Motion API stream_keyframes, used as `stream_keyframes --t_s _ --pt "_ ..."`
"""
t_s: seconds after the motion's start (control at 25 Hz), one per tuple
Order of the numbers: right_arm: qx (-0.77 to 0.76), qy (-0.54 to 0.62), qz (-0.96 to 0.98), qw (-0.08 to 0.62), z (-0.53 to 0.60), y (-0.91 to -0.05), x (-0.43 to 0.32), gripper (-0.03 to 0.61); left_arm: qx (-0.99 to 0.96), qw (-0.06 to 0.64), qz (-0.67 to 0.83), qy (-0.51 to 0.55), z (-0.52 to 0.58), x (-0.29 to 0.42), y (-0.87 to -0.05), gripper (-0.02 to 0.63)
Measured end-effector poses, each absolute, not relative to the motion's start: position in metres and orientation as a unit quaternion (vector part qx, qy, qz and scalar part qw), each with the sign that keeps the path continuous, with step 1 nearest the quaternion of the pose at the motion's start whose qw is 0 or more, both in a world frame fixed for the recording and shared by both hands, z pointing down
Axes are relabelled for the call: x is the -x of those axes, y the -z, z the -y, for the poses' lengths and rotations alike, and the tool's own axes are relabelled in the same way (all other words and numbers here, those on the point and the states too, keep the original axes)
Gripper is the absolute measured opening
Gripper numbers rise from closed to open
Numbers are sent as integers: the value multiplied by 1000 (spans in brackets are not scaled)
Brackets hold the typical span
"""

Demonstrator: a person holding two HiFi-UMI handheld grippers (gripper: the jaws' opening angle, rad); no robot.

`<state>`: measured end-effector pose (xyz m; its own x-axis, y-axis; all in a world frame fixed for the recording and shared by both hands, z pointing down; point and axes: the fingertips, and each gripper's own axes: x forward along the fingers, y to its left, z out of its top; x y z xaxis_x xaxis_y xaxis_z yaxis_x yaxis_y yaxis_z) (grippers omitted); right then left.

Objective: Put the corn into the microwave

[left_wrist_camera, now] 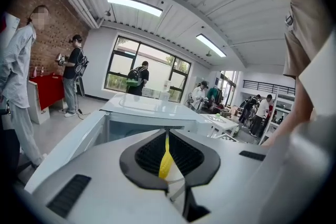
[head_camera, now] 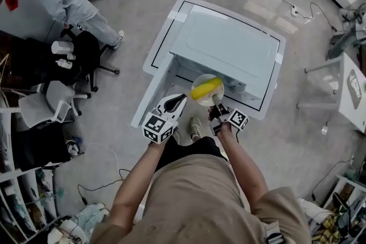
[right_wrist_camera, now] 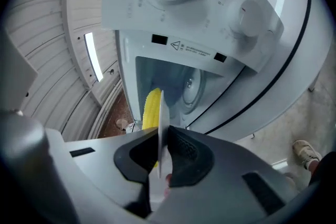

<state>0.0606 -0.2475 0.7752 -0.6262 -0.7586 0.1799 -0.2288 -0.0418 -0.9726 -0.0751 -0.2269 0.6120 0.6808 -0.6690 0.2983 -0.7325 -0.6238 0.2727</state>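
The right gripper (right_wrist_camera: 160, 140) has its jaws pressed onto the rim of a white plate (right_wrist_camera: 161, 113), which passes edge-on between the pads. The corn (right_wrist_camera: 151, 107) lies on that plate, on the side away from the jaws. From the head view, the plate (head_camera: 209, 78) is carried roughly flat with the corn (head_camera: 206, 89) across its middle, just in front of the microwave (head_camera: 229, 46) and above the lower edge of its opening. The left gripper (left_wrist_camera: 167, 152) has its jaws drawn almost together. A thin yellow sliver shows in the slit, judged to be the corn seen beyond the tips, not something gripped, since the head view shows the left gripper (head_camera: 178, 99) just short of the plate. The door (head_camera: 153, 91) stands swung open to the left, and the right gripper view looks into the cavity. The microwave rests on a white worktop (head_camera: 171, 23) marked with a black border line. Status: door opened, corn lifted and presented at the opening. Remaining: insert the plate, set it down, release, withdraw. Both forearms reach forward from the body, and the right gripper (head_camera: 216, 101) and the left gripper sit side by side, aimed at the opening.
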Motion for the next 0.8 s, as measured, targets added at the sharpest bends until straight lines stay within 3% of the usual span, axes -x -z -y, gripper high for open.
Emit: stream_keyframes --t_s 0.8 --pt "434 625 -588 272 318 -847 -65 26 -893 216 366 -146 234 77 -642 5"
